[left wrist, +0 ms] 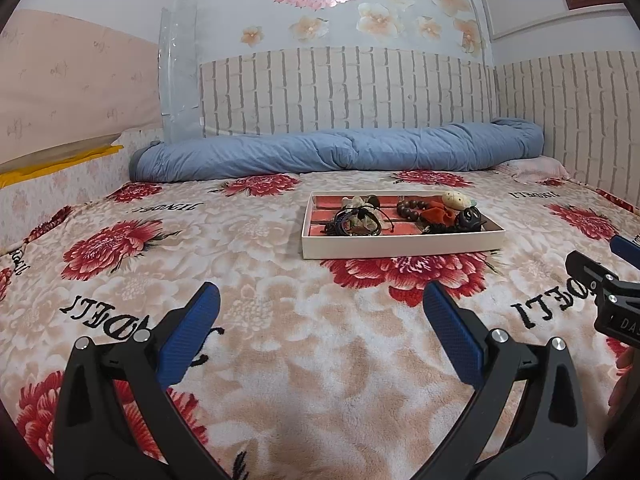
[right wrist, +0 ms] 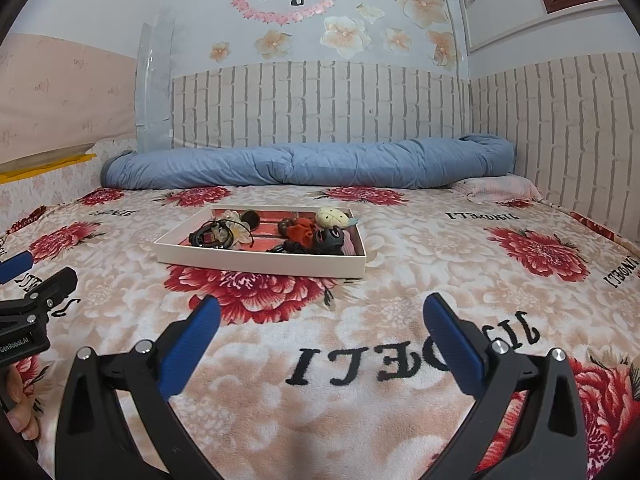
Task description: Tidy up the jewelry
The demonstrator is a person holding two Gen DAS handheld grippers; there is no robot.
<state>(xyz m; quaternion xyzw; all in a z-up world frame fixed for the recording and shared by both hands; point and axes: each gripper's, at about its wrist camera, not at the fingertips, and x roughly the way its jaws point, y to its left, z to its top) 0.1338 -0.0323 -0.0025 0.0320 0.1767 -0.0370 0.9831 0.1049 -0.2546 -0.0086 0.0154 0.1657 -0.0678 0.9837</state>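
Tray: a shallow white box with a pink-red lining, set flat on the bed's flowered blanket, well short of the rolled blue quilt that is laid along the brick-patterned wall.

Contents of the tray, as seen in both views: a tangle of dark cords and bracelets with a pale flower piece toward one end; a string of brown wooden beads near the middle; a red-orange fabric piece beside the beads; a cream oval ornament at the far side; a black rounded piece just in front of the ornament.

Left gripper: held low over the blanket, near side of the tray and apart from it; blue-padded fingers are spread wide and nothing is held.

Right gripper: likewise held on the near side of the tray, fingers spread wide and empty.

A hand is glimpsed at the left edge of the right wrist view.
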